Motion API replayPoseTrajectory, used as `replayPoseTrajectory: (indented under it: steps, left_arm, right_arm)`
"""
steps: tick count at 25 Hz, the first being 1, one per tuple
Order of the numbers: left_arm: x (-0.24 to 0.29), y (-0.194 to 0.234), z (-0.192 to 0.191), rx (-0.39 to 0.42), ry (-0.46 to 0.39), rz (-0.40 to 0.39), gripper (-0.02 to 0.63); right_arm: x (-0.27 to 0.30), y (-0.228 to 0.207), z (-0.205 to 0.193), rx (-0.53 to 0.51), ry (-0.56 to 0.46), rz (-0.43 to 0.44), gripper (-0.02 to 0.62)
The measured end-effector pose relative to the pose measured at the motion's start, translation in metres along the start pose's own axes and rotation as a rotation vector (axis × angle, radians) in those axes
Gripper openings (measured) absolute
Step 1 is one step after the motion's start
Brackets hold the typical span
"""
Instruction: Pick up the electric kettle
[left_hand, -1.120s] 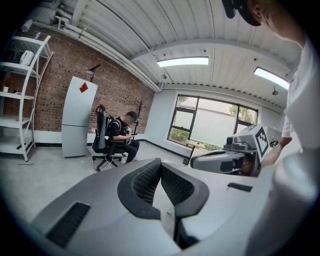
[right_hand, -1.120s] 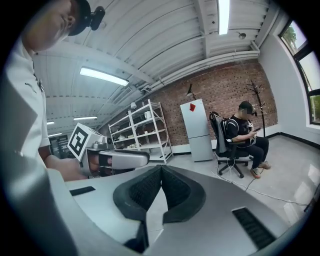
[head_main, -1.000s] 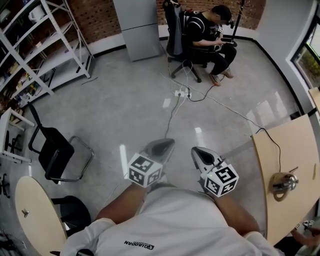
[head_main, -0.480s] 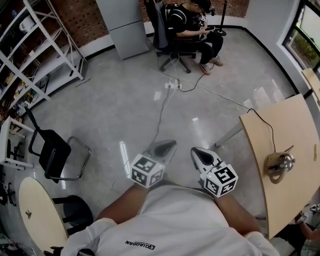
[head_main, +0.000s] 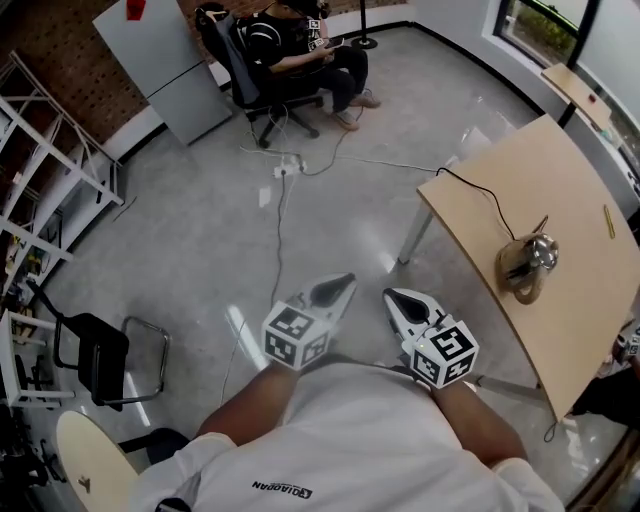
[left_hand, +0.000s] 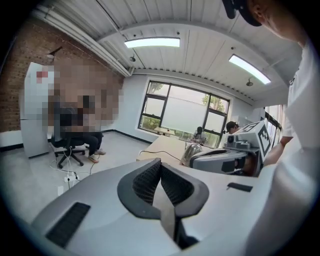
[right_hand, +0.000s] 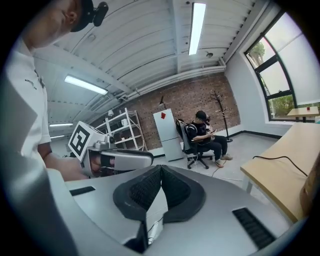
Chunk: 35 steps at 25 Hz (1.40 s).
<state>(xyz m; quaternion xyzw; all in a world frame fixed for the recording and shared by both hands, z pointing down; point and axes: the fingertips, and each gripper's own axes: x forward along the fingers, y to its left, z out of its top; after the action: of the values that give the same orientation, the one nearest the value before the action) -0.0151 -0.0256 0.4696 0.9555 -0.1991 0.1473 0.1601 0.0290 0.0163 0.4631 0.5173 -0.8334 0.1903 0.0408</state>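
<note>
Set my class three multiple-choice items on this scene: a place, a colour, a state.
1. Where does the electric kettle stand? A on the table; B on the floor; C on a shelf.
2. What colour is the table top? A black; B light wood; C red.
3. How are the left gripper and right gripper? A both open; B both shut on the kettle; C both shut, empty.
1 A: it sits on the table. 2 B: the top is pale wood. 3 C: in each gripper view the pads meet with nothing between.

Head view: high, steeply down. Tool views: close behind own jaws, near level. All share wooden table (head_main: 570, 190).
</note>
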Motion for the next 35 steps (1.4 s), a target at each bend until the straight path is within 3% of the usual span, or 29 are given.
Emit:
replayPoseTrajectory:
  steps: [9,15,20,29,35]
  left_arm:
    - [0.050,-0.065,0.016,0.099,0.061,-0.174,-0.005]
    - [0.076,-0.083,0.026,0.157,0.107,-0.284,-0.005]
    - [0.106,-0.093,0.037,0.196,0.143,-0.413,-0.005]
    - [0.167,-0.076,0.079,0.284,0.159,-0.598,-0.005]
    - [0.196,-0.058,0.074,0.280,0.206,-0.692,-0.005]
  right_arm:
    - [-0.059,-0.040,0.008,0.062,-0.082,-0.155,0.021]
    - [-0.075,-0.058,0.014,0.095,-0.121,-0.254,0.021]
    - [-0.084,-0.088,0.021,0.140,-0.152,-0.390,0.021]
    - [-0.065,-0.141,0.038,0.205,-0.185,-0.583,0.021]
    - [-0.046,-0.163,0.034,0.226,-0.166,-0.679,0.021]
